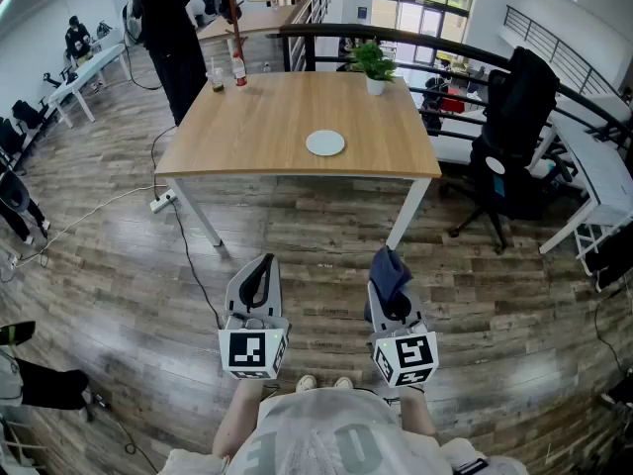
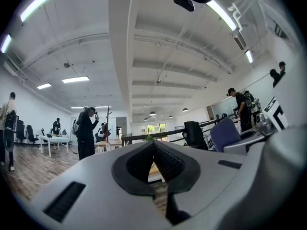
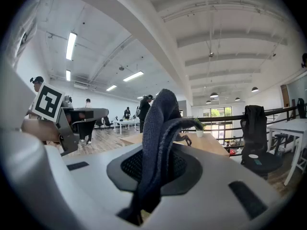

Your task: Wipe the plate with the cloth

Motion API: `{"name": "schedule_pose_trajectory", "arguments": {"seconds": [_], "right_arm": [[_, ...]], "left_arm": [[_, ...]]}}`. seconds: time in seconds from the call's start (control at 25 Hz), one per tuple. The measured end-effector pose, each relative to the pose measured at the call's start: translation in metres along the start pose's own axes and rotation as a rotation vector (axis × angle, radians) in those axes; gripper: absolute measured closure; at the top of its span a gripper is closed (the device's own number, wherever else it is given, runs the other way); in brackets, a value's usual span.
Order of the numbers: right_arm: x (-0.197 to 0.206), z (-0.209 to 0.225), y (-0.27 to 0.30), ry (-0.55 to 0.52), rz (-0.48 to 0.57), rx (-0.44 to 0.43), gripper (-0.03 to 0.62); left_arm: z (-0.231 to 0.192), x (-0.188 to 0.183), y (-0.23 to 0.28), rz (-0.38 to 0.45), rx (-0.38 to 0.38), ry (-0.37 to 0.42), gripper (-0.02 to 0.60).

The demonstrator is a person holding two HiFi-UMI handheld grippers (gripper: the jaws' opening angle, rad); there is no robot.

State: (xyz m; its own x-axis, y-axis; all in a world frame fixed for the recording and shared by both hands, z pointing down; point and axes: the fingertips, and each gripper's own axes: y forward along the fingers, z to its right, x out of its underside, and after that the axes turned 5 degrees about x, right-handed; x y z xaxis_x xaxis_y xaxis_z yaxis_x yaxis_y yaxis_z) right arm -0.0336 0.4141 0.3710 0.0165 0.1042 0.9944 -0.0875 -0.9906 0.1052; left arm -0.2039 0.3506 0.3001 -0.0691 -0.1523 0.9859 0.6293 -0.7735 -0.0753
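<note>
— Plate, small, round, white (image 1: 325,143): location on record?
— Lies flat on the square light-wood table with white legs (image 1: 257,127), right of the top's middle and nearer its front edge. Nothing touches the plate.
— Cloth, dark blue, knitted (image 1: 389,263)?
— Clamped in the right gripper (image 1: 393,287). The jaws press on its lower part; the rest stands up between the pads and folds over their tips. Well apart from the plate.
— Left gripper (image 1: 261,265), condition?
— Jaws closed together, pads meeting at the tips, nothing between them.
— Position of both tools?
— Side by side, not touching, held about level over the grey-brown plank floor (image 1: 297,226), short of the table's near edge. Each carries a black-and-white marker cube at its rear.
— Other entries on the table?
— Green potted plant in a white pot (image 1: 375,67), by the far edge toward the right corner. Red-capped bottle (image 1: 238,69), near the far left corner.
— Surroundings?
— Black office chair (image 1: 509,132), right of the table. Bystander in dark clothing (image 1: 170,28), standing by the far left corner. White power strip (image 1: 161,203), on the floor beside the table's left front leg.
</note>
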Motion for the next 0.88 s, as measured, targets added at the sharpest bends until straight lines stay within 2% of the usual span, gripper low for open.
{"name": "schedule_pose_trajectory", "arguments": {"seconds": [0.64, 0.76, 0.88], "right_arm": [[0.009, 0.019, -0.011, -0.014, 0.012, -0.002, 0.537], [0.016, 0.026, -0.017, 0.012, 0.013, 0.001, 0.537], [0.025, 0.026, -0.022, 0.08, -0.004, -0.002, 0.537]], "left_arm": [[0.014, 0.003, 0.001, -0.024, -0.038, 0.012, 0.574], [0.025, 0.007, 0.007, -0.021, -0.036, -0.01, 0.574], [0.045, 0.012, 0.014, -0.029, -0.004, -0.02, 0.574]]}}
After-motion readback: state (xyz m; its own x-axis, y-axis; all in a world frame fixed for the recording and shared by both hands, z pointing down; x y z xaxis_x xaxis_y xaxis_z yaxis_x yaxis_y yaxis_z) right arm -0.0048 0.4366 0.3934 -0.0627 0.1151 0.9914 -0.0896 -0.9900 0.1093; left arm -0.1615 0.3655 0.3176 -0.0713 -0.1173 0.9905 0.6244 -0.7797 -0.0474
